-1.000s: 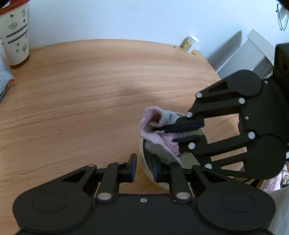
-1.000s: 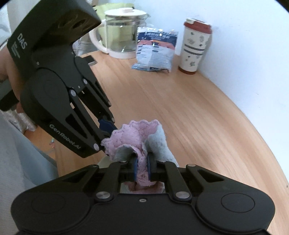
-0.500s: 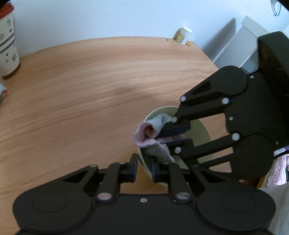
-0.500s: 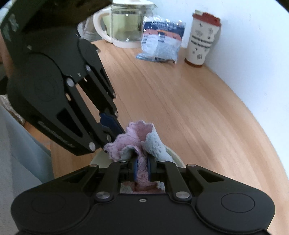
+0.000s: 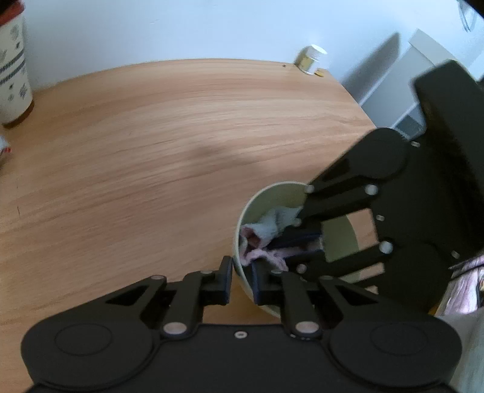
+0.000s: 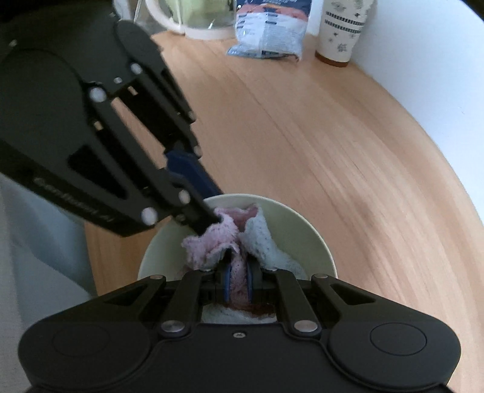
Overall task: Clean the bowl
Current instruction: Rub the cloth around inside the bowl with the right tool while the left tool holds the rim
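Observation:
A pale green bowl (image 5: 273,193) stands near the table's front right edge. My left gripper (image 5: 242,281) is shut on the bowl's near rim, one finger inside and one outside. My right gripper (image 6: 238,282) is shut on a pink and white cloth (image 6: 230,229) and holds it down inside the bowl (image 6: 305,229). In the left wrist view the cloth (image 5: 269,229) lies against the bowl's left inner wall, with the right gripper (image 5: 299,245) reaching in from the right. In the right wrist view the left gripper's fingers (image 6: 193,172) come in from the upper left.
A patterned cup with a red lid (image 6: 341,27), a blue snack bag (image 6: 269,30) and a clear kettle (image 6: 196,18) stand at the table's far end. A small white jar (image 5: 311,59) stands by the wall. The wooden table (image 5: 151,145) stretches left of the bowl.
The right gripper has pushed the cloth from above the rim down into the bowl. The left gripper keeps its hold on the rim.

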The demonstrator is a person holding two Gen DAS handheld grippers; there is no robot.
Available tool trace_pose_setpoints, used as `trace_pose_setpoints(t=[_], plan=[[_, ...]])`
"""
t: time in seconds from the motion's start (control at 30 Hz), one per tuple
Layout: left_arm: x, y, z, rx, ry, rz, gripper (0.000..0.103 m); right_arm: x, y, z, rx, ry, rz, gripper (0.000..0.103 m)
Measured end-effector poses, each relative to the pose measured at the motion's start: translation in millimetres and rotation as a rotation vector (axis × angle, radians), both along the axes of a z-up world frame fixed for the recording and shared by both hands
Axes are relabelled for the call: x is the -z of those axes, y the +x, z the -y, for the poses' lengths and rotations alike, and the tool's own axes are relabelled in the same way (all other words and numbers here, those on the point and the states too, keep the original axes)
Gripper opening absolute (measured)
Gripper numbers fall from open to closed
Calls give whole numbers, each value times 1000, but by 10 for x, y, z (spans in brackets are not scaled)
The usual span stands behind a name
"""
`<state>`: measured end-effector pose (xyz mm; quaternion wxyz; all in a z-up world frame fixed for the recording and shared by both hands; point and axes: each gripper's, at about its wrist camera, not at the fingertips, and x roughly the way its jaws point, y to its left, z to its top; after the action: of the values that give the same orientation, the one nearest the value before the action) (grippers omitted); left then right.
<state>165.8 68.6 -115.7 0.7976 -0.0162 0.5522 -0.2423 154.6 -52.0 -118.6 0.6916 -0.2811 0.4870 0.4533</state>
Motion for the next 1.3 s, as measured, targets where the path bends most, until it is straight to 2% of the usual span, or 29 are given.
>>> trace_pose_setpoints(t=[0.07,0.2,0.47,0.73,0.97,1.07,1.13,1.23,1.3], plan=[[0,-5,34,11,15,9,11,-117,-9,29,30,4,20,11],[21,7,25,8,5,6,10,-351,-53,105,113,30,136,11],[15,23,41,33,18,13,11,-151,-40,-9,113,-24,202,11],[-3,49,37,14,8,1,13,89,62,-47,165,-42,153,10],[1,85,41,-36,1,-22,12,160,190,-32,212,-38,63,11],[8,102,44,-55,0,-33,11,57,209,-13,229,-41,42,11],[17,104,55,-56,5,-34,11,-115,163,34,255,-28,60,11],[19,116,57,-67,8,-34,11,-262,143,94,354,-57,93,11],[25,123,53,-69,0,-40,11,-254,137,120,398,-62,88,11]])
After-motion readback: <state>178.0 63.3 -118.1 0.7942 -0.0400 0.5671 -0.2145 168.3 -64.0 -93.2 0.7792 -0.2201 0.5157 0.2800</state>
